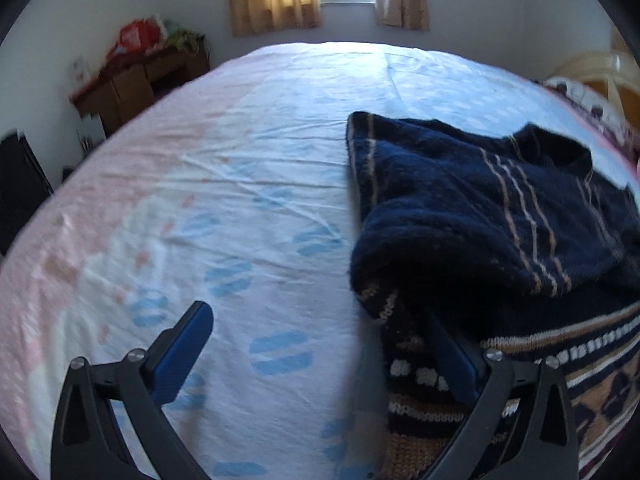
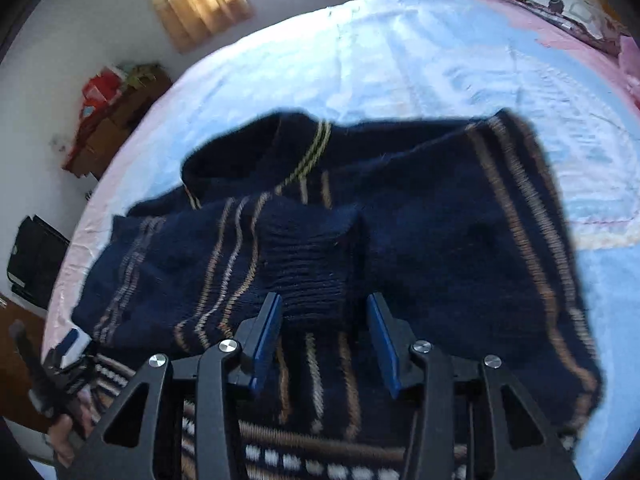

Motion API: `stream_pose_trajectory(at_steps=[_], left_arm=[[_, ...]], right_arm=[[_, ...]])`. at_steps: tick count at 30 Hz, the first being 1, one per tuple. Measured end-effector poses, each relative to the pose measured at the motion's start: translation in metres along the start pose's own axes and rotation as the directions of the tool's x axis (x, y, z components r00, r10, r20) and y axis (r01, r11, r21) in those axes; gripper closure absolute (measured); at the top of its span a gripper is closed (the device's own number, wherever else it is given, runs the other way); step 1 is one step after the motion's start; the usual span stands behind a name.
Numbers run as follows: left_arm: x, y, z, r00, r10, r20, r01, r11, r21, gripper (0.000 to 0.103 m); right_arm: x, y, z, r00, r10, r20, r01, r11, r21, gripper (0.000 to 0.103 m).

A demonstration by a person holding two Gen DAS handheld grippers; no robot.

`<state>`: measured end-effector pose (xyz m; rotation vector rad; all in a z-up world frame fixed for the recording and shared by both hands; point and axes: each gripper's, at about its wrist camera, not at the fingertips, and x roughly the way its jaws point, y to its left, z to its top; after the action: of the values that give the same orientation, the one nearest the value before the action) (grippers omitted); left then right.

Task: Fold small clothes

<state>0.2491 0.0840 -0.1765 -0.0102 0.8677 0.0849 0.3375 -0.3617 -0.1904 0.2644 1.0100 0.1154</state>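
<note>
While the navy striped sweater is lying half-folded on the bed, the left tongs are gaping wide and empty beside it and the right tongs are straddling a ribbed fold without pinching, likely needing to close next.

Wide-open left gripper over the bedsheet, dark striped sweater draped across its right finger.
</note>
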Motion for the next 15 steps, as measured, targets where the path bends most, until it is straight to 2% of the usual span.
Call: stream_pose_trajectory(at_steps=[1,2,3,4,9,12,15], left_arm=[[0.000,0.002,-0.001,1.000,-0.006,0.003,0.006,1.000,-0.015,0.000],[0.000,0.003,-0.004,1.000,-0.007,0.009,0.007,1.000,-0.019,0.000],[-0.001,0.002,-0.005,1.000,-0.004,0.016,0.005,1.000,-0.019,0.000],[-0.001,0.002,-0.005,1.000,-0.003,0.018,0.003,1.000,-0.018,0.000],[-0.001,0.000,-0.005,1.000,0.005,0.018,-0.005,1.000,-0.010,0.000],[0.000,0.000,-0.005,1.000,0.004,0.016,-0.004,1.000,-0.008,0.000],[0.000,0.001,-0.005,1.000,0.001,0.022,0.000,1.000,-0.010,0.000]], right_arm=[[0.000,0.005,-0.001,0.999,-0.024,0.020,0.025,0.999,-0.020,0.062],[0.002,0.013,-0.003,0.999,-0.042,0.032,0.044,0.997,-0.057,0.076],[0.003,0.018,-0.002,0.998,-0.052,0.040,0.055,0.995,-0.085,0.081],[0.002,0.023,-0.003,0.997,-0.062,0.052,0.067,0.992,-0.108,0.096],[-0.022,0.035,0.000,0.982,-0.092,0.162,0.122,0.974,-0.188,0.097],[-0.043,0.028,0.004,0.969,-0.086,0.232,0.128,0.976,-0.173,0.097],[-0.053,0.021,0.009,0.958,-0.111,0.263,0.156,0.975,-0.159,0.097]])
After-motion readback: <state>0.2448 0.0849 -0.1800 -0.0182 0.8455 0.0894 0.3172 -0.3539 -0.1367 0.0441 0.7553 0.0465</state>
